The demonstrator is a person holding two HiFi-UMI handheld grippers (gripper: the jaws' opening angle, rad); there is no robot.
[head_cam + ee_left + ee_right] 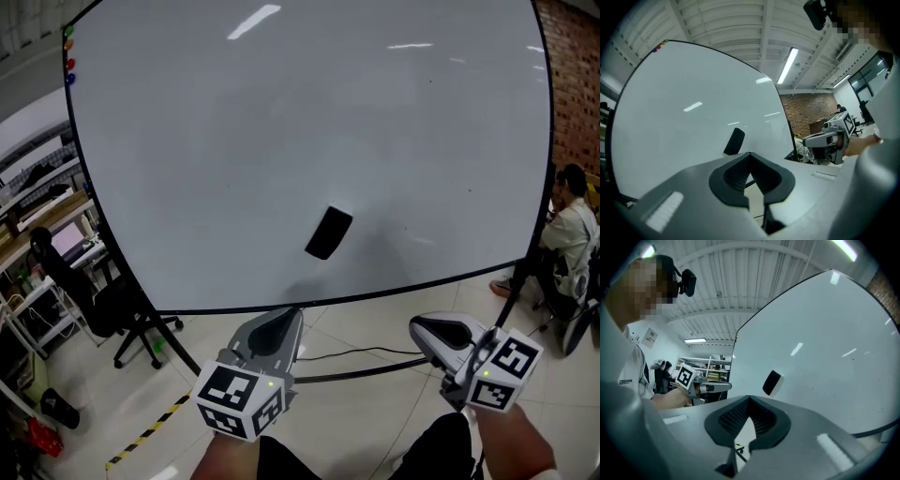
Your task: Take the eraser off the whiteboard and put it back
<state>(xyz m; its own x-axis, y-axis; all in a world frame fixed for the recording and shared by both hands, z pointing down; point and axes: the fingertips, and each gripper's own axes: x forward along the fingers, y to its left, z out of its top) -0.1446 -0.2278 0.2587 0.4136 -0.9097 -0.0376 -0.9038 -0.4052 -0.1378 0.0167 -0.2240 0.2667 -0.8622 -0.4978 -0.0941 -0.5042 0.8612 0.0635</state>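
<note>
A black eraser (328, 232) clings tilted to the lower middle of the big whiteboard (281, 122). It also appears in the left gripper view (734, 141) and the right gripper view (771, 382). My left gripper (284, 321) is below the board's bottom edge, just under the eraser, pointing toward the board; its jaws (750, 154) are shut with nothing between them. My right gripper (420, 329) is held further right, also below the board, and its jaws (749, 398) are together and empty. Neither gripper touches the eraser.
Coloured magnets (69, 56) sit at the board's top left corner. A black office chair (103, 300) and desks stand to the left, a seated person (570, 225) to the right before a brick wall (577, 84). A cable (366, 352) runs across the tiled floor.
</note>
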